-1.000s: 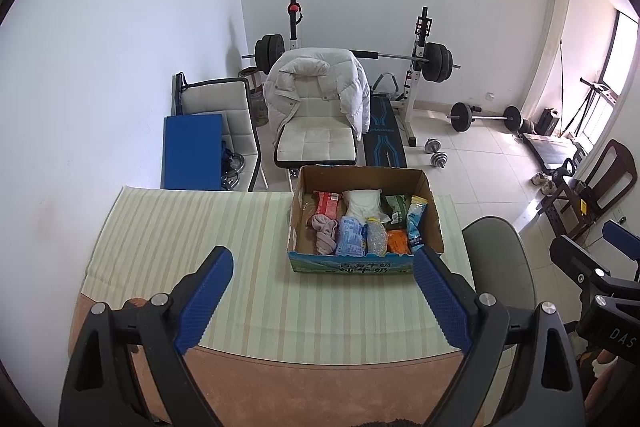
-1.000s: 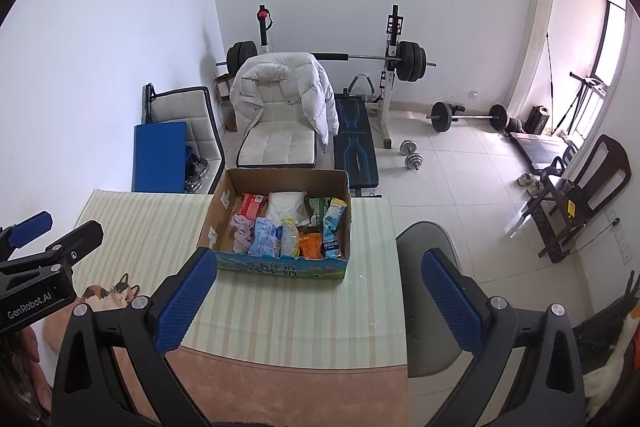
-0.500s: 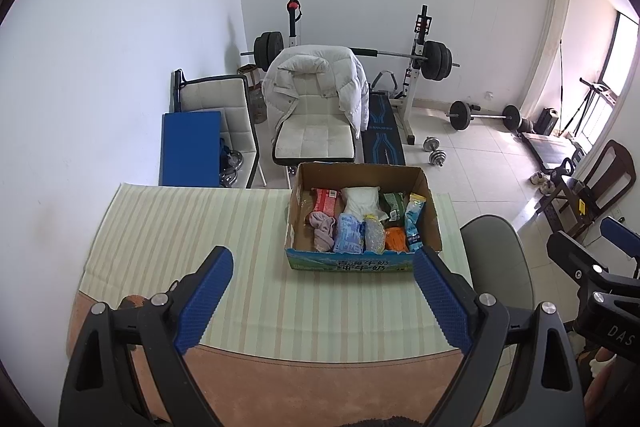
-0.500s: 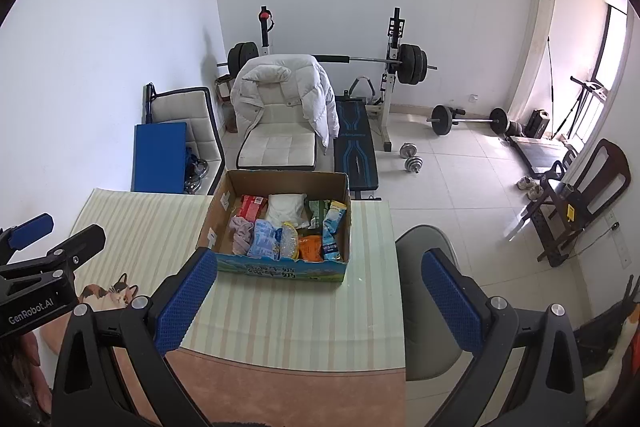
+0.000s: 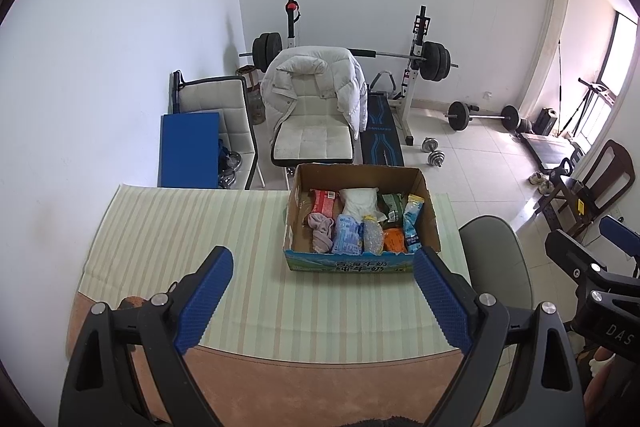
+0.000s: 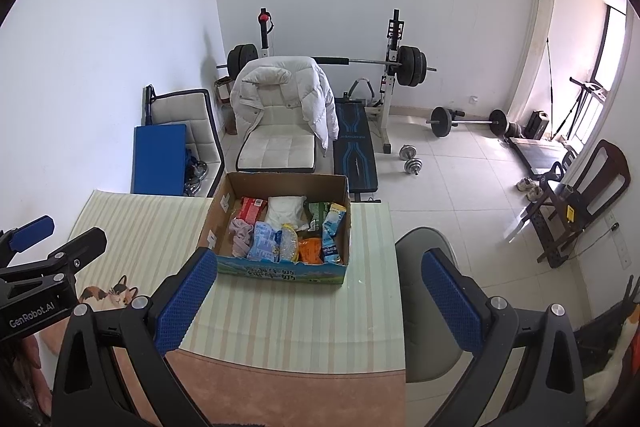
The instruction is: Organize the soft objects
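On the striped cloth (image 5: 168, 235), cardboard box (image 5: 362, 263) long side toward both wide-apart, empty grippers: left gripper (image 5: 324, 293), right gripper (image 6: 320, 297).

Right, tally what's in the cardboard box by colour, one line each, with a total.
Inside the cardboard box:
Red packet: 1
White bag: 1
Green packet: 1
Pink cloth: 1
Blue packets: 2
Clear beaded pouch: 1
Orange packet: 1
Total: 8 visible; anything buried underneath cannot be seen.

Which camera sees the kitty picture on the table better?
The right wrist view: the cat picture shows whole beside the left gripper. In the left wrist view only a brown scrap peeks out behind a finger.
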A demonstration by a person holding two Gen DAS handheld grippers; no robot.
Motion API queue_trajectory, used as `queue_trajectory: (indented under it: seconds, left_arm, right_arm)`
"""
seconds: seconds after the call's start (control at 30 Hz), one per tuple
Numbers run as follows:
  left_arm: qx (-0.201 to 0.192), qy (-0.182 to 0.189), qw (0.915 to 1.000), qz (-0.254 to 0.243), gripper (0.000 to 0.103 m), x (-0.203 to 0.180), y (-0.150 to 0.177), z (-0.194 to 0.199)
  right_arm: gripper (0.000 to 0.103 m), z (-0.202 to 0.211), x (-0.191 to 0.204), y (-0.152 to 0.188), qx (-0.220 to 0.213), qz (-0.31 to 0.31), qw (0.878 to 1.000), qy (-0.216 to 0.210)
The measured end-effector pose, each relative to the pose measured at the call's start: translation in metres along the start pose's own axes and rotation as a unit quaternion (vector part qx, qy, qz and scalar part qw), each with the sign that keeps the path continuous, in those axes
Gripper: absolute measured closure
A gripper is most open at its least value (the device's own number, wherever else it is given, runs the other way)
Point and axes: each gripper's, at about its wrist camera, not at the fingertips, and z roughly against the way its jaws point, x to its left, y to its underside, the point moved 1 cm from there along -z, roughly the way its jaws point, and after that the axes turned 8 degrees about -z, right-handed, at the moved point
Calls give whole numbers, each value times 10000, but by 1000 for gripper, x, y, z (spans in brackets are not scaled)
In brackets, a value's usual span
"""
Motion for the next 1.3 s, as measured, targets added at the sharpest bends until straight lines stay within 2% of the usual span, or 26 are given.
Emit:
queue_trajectory:
  seconds: [1.3]
  left_arm:
    - [-37, -28, 10000, 12, 11, -3, -5, 1]
  right_arm:
    - [0, 1, -4, -6, -44, 6, 10000, 1]
